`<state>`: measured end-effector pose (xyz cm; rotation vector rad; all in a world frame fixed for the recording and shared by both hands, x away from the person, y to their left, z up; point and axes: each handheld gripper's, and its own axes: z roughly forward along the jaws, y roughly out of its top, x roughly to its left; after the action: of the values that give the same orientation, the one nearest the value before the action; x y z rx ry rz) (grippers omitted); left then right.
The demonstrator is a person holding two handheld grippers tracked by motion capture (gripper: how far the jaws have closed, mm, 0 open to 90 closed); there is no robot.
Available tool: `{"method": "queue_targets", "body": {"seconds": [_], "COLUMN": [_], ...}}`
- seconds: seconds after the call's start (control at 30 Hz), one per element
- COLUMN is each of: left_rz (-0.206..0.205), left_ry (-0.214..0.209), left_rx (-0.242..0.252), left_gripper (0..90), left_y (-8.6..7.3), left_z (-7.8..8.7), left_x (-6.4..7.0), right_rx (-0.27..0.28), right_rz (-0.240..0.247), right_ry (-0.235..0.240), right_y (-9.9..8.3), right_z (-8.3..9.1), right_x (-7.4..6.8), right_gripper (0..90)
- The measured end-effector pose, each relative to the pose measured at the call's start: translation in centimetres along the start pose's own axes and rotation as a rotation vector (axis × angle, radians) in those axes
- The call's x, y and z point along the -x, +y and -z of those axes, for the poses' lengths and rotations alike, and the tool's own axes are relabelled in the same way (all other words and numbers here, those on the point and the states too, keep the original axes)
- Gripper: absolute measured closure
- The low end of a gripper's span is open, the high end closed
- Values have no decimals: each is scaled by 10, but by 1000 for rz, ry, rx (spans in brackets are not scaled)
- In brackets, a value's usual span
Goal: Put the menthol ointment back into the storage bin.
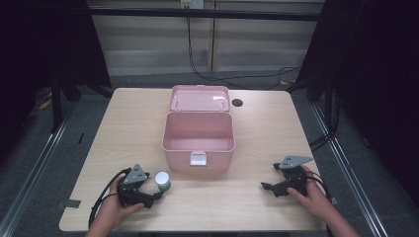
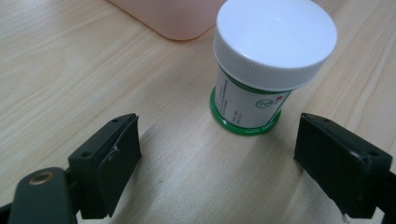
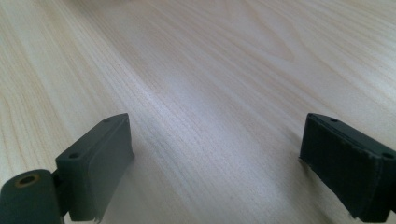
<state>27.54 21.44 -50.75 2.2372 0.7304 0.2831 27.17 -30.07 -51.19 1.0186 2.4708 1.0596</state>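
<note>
A small jar with a white screw cap, a white label and a green base stands upright on the wooden table, just in front of the pink box. In the left gripper view the jar sits a little ahead of the black jaws, apart from both. My left gripper is open and lies low on the table, pointing at the jar. The open pink box has its lid folded back and an empty inside. My right gripper rests open at the front right, with bare wood between its jaws.
The wooden table has a round cable hole at the back right of the box. A corner of the pink box lies just beyond the jar. Black cables trail from both grippers toward the front edge. Dark curtains flank the table.
</note>
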Motion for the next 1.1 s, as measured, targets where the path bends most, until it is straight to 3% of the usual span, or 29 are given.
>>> {"method": "queue_targets", "body": {"seconds": [0.23, 0.33, 0.37, 0.43, 0.5, 0.53, 0.63, 0.67, 0.77, 0.83, 0.87, 1.1], "left_rz": [8, 16, 16, 7, 13, 10, 7, 8, 33, 35, 37, 39], "left_ry": [5, 13, 13, 2, -2, -5, -14, -24, -33, -22, -27, -49], "left_rx": [-1, -65, -65, -142, -152, -198, -227, -265, -305, -323, -352, -411], "left_gripper": [137, 137, 137, 140, 157, 155, 158, 164, 166, 175, 181, 203], "left_y": [1, 6, 6, 13, 14, 18, 21, 24, 28, 30, 33, 42], "left_z": [0, 2, 2, 4, 4, 5, 5, 6, 8, 9, 10, 11], "left_x": [1, 3, 3, 6, 7, 8, 10, 9, 8, 8, 8, 8], "right_rx": [0, -1, -1, 0, 0, -1, 0, 0, 0, 0, 0, -1], "right_rz": [-1, -2, -2, -1, -2, -1, 0, -1, -1, 0, 0, -1], "right_ry": [1, 0, 0, 1, 1, 0, 0, 1, 1, 1, 1, 1], "right_y": [0, 0, 0, 0, 0, 0, 0, 0, 0, 0, 0, 0], "right_z": [0, 0, 0, 0, 0, 0, 0, 0, 0, 0, 0, 0], "right_x": [0, 0, 0, 0, 0, 0, 0, 0, 0, 0, 0, 0], "right_gripper": [87, 87, 87, 87, 87, 87, 87, 87, 87, 87, 87, 87]}}
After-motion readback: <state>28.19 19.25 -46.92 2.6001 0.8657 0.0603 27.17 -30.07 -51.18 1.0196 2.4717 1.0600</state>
